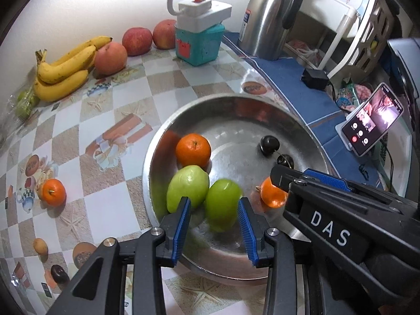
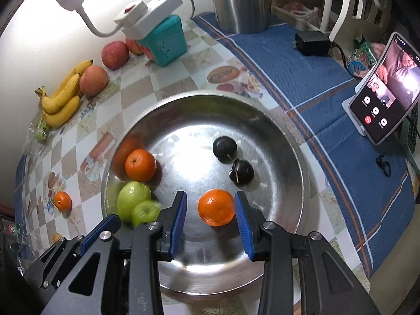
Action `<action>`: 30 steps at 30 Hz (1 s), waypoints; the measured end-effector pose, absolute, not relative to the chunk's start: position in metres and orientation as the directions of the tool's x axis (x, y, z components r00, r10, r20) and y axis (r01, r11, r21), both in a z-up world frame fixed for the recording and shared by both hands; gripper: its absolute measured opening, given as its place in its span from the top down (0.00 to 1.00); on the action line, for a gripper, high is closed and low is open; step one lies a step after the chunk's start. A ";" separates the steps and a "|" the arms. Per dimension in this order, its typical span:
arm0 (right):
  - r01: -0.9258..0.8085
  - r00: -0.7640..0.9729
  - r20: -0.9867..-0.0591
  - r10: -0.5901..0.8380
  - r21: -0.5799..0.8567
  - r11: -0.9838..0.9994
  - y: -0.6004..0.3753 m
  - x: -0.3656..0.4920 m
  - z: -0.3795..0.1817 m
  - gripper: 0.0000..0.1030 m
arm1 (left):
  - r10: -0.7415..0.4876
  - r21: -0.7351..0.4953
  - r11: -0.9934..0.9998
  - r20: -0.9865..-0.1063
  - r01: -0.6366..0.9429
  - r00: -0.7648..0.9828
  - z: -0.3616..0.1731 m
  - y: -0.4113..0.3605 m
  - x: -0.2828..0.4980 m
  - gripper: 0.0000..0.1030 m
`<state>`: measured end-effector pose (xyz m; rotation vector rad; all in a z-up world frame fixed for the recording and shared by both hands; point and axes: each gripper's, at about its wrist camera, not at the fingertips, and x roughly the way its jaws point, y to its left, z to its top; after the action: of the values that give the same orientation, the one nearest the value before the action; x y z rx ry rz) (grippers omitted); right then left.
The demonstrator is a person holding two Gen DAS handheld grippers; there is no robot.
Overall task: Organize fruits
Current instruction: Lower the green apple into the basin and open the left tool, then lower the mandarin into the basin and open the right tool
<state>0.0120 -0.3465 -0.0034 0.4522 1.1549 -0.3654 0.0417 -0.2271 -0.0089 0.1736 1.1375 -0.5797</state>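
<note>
A steel basin (image 1: 262,110) (image 2: 283,141) holds two oranges, two green fruits and two dark plums (image 2: 224,145). My left gripper (image 1: 214,206) is open over the basin's near side, its fingers on either side of a blurred green fruit (image 1: 223,204) without touching it. A second green fruit (image 1: 187,187) and an orange (image 1: 193,149) lie beside it. My right gripper (image 2: 210,207) is open, with an orange (image 2: 216,207) between its fingers, free on the basin floor. The right gripper's body also shows in the left wrist view.
On the checked tablecloth: bananas (image 1: 63,71), three apples (image 1: 136,40), a loose orange (image 1: 53,191), a small yellow fruit (image 1: 40,246), a dark plum (image 1: 59,273). A teal box with a white lamp base (image 1: 200,42), a steel kettle (image 1: 267,18) and a phone on a stand (image 1: 372,120) stand behind.
</note>
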 end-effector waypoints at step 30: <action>0.436 0.380 -0.924 -0.038 0.142 0.889 -0.323 0.021 0.003 0.63 | -0.139 -0.143 0.990 -0.917 0.018 0.375 0.000 -0.098 0.093 0.60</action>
<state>0.0205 -0.3231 0.0026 0.3949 1.1483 -0.3127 0.0930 -0.0975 0.0002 -0.1153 1.1831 -0.1008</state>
